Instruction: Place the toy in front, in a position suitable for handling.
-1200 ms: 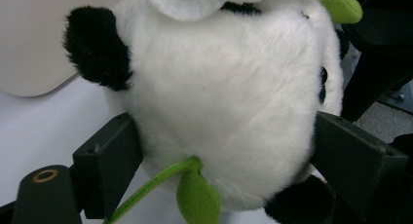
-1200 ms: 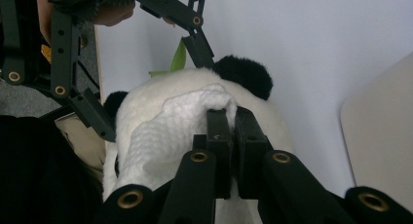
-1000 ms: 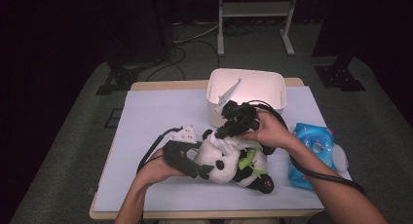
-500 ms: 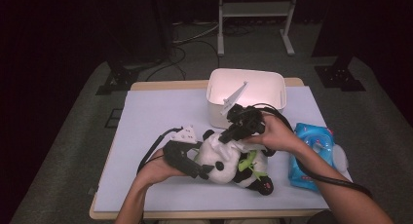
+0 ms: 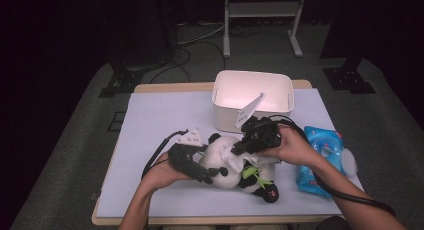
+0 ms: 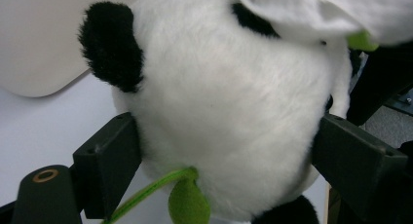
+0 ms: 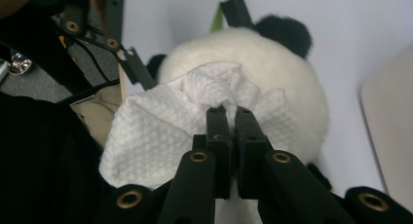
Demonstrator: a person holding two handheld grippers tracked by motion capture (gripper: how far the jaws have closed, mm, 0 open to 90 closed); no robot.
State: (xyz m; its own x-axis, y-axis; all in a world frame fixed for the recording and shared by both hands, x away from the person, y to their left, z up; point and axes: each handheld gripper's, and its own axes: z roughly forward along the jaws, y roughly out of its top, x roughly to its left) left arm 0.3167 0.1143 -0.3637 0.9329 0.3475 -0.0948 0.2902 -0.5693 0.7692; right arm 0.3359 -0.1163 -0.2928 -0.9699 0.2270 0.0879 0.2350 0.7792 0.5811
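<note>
A black-and-white panda plush [image 5: 222, 152] lies on the lilac table top, with a green leaf [image 6: 187, 204] at its front. My left gripper [image 5: 216, 174] comes in from the left, and its two jaws [image 6: 231, 165] clamp the sides of the panda's [image 6: 234, 87] white head. My right gripper [image 5: 239, 147] reaches in from the right, shut on a crumpled white wipe [image 7: 156, 136]. The gripper [image 7: 229, 112] presses the wipe [image 5: 236, 161] against the top of the panda's head [image 7: 292, 87].
A white bin [image 5: 252, 75] stands just behind the panda. A blue pack of wipes [image 5: 320, 155] lies at the right, beside my right forearm. Bare table top [image 5: 160, 115] stretches to the left and rear left.
My right gripper has come down and nearer with the wipe, onto the panda's head. The left gripper and the panda have stayed put.
</note>
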